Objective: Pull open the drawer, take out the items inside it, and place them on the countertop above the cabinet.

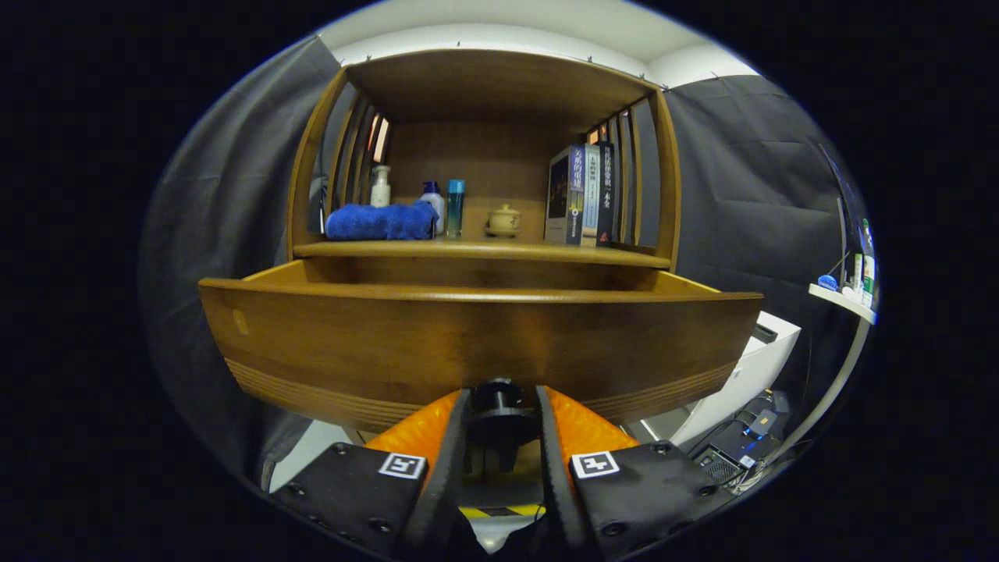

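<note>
1. Tool (499, 425) up close, its fingers pinching the dark knob (499, 406) from both sides.
2. Drawer (468, 343) stands pulled out from the cabinet; its contents are hidden behind the front panel.
3. On the worktop (484, 250): blue towel (380, 222), bottles (380, 186), small lidded pot (504, 219), and books (581, 195) whose spine lettering is too small to read.

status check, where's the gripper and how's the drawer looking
Gripper shut on the dark round drawer knob. Brown wooden drawer pulled out from the cabinet; contents hidden behind its front. Nothing blocking the pull.

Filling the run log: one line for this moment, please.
phase: pulling | gripper: shut on drawer knob | drawer: open | items: unseen
</note>
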Demonstrator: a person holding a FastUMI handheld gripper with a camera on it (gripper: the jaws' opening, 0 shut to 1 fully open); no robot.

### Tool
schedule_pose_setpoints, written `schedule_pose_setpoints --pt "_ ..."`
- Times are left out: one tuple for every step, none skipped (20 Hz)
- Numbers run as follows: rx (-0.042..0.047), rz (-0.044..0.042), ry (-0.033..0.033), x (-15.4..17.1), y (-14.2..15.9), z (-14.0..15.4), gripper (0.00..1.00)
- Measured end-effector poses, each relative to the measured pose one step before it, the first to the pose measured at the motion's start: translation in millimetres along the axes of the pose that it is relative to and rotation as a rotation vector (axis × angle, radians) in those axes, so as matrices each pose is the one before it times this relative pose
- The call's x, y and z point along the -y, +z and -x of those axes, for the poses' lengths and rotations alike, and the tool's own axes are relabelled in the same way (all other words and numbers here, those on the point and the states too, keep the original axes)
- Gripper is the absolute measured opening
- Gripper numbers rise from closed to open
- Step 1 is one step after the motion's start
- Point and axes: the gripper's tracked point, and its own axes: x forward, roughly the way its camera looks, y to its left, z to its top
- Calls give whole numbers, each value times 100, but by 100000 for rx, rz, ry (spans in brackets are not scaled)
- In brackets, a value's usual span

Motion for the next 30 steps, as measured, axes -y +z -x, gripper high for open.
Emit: schedule_pose_setpoints --pt "3260 -1326 322 -190 1236 183 61" --pt "1546 21 -669 281 480 191 68" --pt "-298 482 -1187 406 -77 133 74" --pt "-407 559 -481 171 31 180 81" --pt "242 370 36 -135 344 301 87" --pt "1121 138 193 -123 509 224 94" --pt "1553 365 -441 98 641 413 96" --pt "2649 566 -238 -6 1016 322 97" --pt "4066 456 1465 -400 1534 496 99" --pt "5109 206 1978 -656 1855 286 99" --pt "4897 620 1288 -363 2266 215 99" --pt "4459 1077 -2 -97 2316 -106 99" --pt "3311 1412 -1318 354 2263 -311 99" --pt "1570 1667 -1334 269 1816 -580 99" --pt "452 1816 -1530 90 1699 -817 99" --pt "-708 1651 -1951 298 1387 -887 99" --pt "-1732 1770 -2687 422 833 -1180 99" --pt "-1220 2076 -2942 329 950 -887 99" --pt "-1343 1365 -2263 274 934 -1192 99" --pt "-2322 694 -976 -54 512 -1105 99" --pt "-3711 -185 -18 -300 155 -1238 99" --pt "-4813 -802 -975 77 -254 -1137 99" --pt "-6152 -1420 -1962 130 -305 -631 99" --pt "-6151 -1419 -1067 143 -729 -1012 99" --pt "-5172 -955 -1186 225 -840 -1175 98" --pt "-4268 -972 -787 256 -813 -1166 98" --pt "-4938 -1058 -934 215 -954 -1123 98" --pt "-5212 -598 -1526 248 -1150 -985 98" --pt "-5499 -121 -1245 198 -1116 -1274 98" --pt "-5369 565 -1726 66 -919 -1220 98"
